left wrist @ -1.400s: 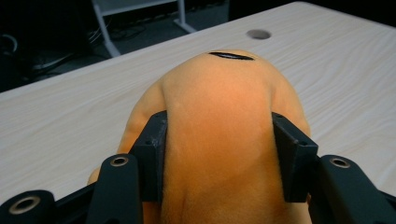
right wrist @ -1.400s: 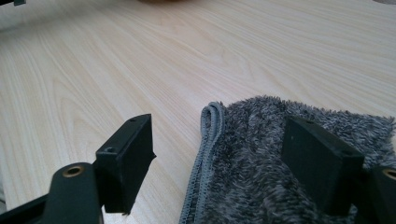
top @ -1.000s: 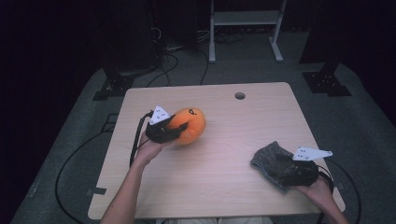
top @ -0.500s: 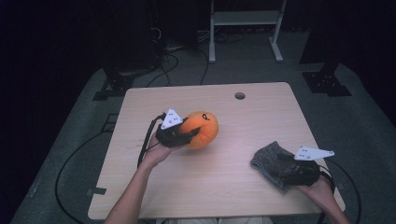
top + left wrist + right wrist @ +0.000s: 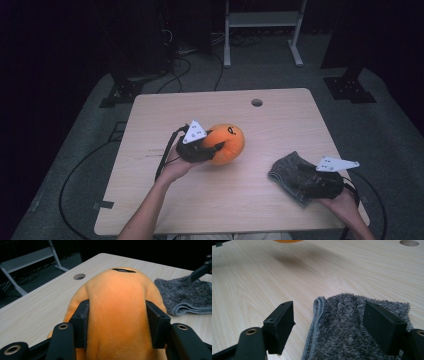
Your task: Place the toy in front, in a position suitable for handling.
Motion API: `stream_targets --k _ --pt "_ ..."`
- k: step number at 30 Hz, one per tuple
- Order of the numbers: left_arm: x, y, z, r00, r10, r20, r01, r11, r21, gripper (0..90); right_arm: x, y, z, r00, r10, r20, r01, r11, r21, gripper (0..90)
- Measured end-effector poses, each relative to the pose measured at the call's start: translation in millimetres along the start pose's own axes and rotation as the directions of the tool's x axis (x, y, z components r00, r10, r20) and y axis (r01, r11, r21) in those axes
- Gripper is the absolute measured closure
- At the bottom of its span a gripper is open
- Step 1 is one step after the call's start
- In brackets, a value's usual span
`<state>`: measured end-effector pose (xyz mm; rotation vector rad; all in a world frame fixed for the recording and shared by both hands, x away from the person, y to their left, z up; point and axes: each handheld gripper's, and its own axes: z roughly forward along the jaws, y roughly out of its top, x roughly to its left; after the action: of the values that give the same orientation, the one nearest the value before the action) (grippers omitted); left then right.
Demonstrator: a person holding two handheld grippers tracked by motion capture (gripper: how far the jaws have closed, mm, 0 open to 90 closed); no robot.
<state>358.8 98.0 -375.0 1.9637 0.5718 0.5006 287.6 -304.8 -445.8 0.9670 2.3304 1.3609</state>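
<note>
1. Round orange plush toy (image 5: 227,143): clamped in my left claw (image 5: 212,147), it has travelled toward the folded grey towel (image 5: 290,172) since a second ago.
2. My right claw (image 5: 328,325) waits, jaws apart, over that towel on the worktop (image 5: 210,200); handover or wrapping looks likely next.

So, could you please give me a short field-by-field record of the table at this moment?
surface: wooden table with a round hole near the far edge
left claw: shut on the orange plush, pads squeezing its sides
plush: near the table's middle; whether it rests on the wood cannot be told
right claw: open, jaws apart over the towel's edge
towel: grey, folded, lying flat at the near right
gap: plush and towel apart, bare wood between them
</note>
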Motion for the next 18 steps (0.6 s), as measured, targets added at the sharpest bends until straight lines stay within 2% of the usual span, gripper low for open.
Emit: stream_targets --k 10,18 --pt "-17.8 -4.2 6.2 0.998 0.033 0.054 -0.034 0.9993 0.018 45.5 -1.1 0.0 -0.8 0.9999 -0.005 0.009 0.005 1.0 -0.002 24.0" --pt "-31.2 -10.2 10.7 0.9956 0.052 0.079 -0.055 0.998 0.033 45.2 -1.4 -0.3 -1.3 0.9999 -0.003 0.01 0.003 1.0 -0.003 24.0"
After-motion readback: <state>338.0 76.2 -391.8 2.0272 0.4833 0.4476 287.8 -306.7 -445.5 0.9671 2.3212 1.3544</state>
